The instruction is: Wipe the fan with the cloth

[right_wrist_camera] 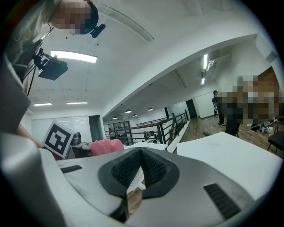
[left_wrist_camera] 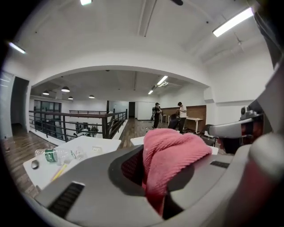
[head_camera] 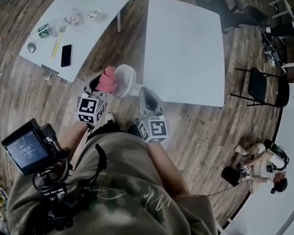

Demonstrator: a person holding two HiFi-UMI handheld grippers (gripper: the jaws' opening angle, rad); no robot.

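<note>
Floorboards of brown wood run open between two white tables, and that lane, at our twelve o'clock in the head view, is where we hold both tools. The right table brings its near left corner just beside our right gripper. The left table slants off at ten o'clock, its near edge apart from our left gripper. More bare floor spreads at three o'clock toward a black chair. The fan is small, white and round with a ribbed face, raised over the floor gap. Its pale stem reaches our right tongs, which are drawn together on it. The cloth is pink and bunched, lying at nine o'clock of the fan's disc, so close that we cannot tell whether it touches the rim. Our left tongs are clamped on it. The left gripper view gives us what the head view cannot: the ribbed knit of the cloth, folded over and bulging out of smooth grey jaws, and a dark metal railing beyond the tables. The right gripper view shows dimpled black pads closed to a thin slit with a sliver of white in it. At ten o'clock of them sits the cloth beside the black-and-white marker cube of our left tool. Only the head view shows the flat black phone and the yellow pen on the left table.
</note>
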